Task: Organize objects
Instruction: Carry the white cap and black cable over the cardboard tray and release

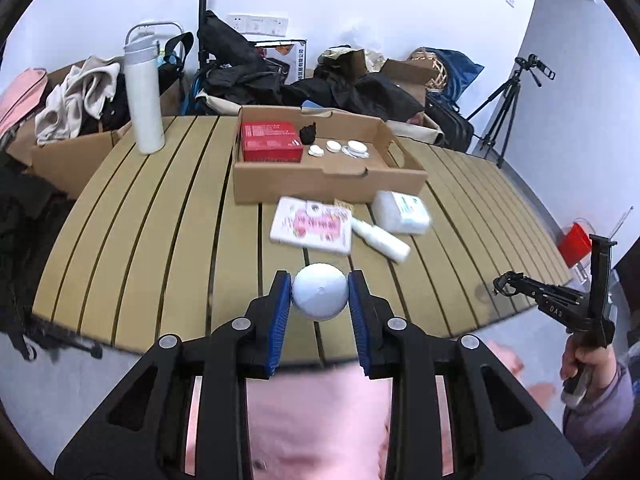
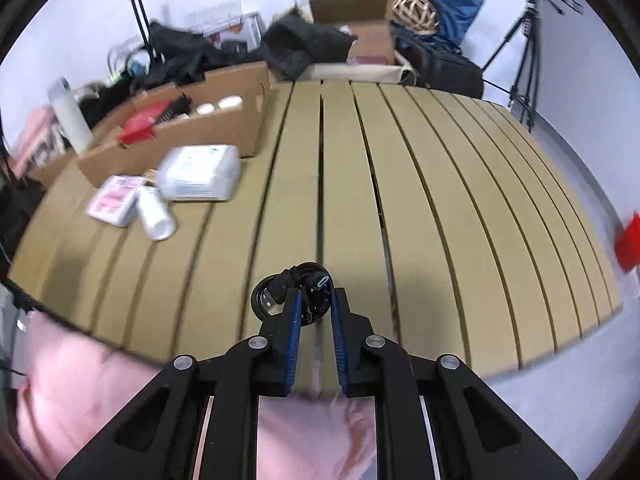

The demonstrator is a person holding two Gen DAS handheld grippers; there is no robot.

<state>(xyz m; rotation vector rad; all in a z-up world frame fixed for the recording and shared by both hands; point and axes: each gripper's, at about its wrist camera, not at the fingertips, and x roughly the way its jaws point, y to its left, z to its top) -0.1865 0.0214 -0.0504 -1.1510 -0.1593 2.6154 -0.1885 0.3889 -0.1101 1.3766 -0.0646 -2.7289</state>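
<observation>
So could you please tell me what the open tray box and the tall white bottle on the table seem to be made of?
Tray box: brown corrugated cardboard, matte, going by its folded flaps and torn front edge. Tall white bottle: smooth, satin-white shell with a grey lid; coated metal or plastic, the look leaves that open.

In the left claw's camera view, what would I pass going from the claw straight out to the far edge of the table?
White ball held in the left claw → pink-and-white packet → cardboard tray → red box inside it.
</observation>
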